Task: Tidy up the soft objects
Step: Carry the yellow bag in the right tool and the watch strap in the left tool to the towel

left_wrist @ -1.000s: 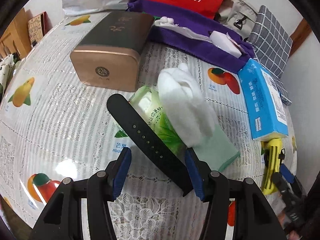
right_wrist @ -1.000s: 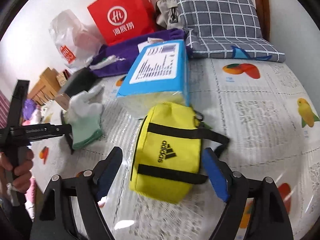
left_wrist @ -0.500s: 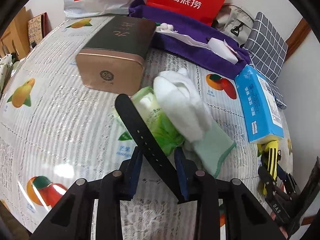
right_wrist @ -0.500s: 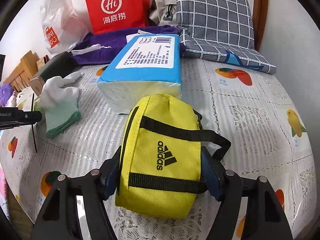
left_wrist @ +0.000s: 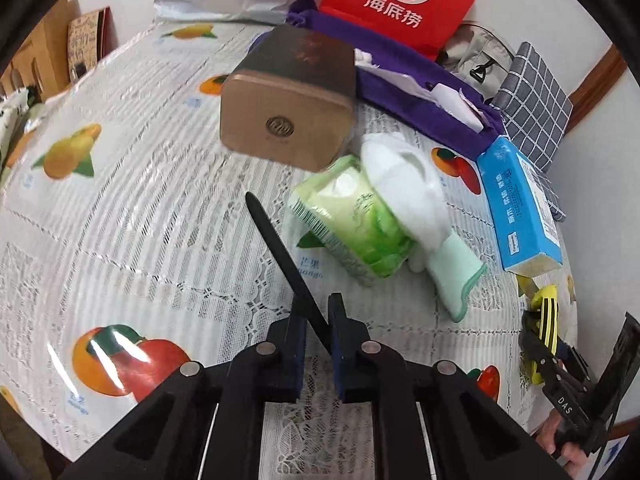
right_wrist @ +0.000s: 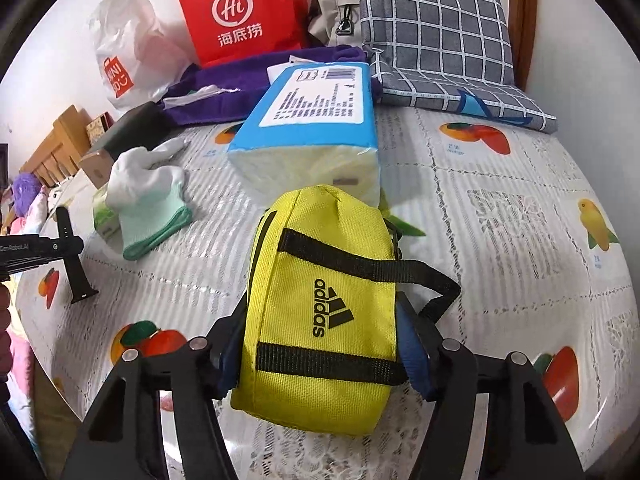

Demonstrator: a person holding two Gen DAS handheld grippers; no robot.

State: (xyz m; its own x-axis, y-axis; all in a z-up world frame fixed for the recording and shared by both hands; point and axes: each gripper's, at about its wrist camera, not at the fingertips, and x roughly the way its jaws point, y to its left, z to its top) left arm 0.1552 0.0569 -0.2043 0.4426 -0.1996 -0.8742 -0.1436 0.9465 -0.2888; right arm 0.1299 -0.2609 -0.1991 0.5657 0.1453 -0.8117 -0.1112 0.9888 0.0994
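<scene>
Fingers [left_wrist: 299, 344] on upright black strap [left_wrist: 280, 252]

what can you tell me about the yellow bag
The yellow bag is a small duffel-shaped pouch of woven fabric with black straps, a black adidas logo on its upper face and a black loop handle trailing to one side. It lies lengthwise on the lace-patterned tablecloth, its far end close to the blue tissue pack. The right claw, which has just been closing, presses both its long sides.

Right gripper [right_wrist: 320, 344]: jaws just closing, pressing small yellow fabric Adidas bag [right_wrist: 320, 308] | behind: blue-wrapped tissue pack [right_wrist: 308, 128]
</scene>
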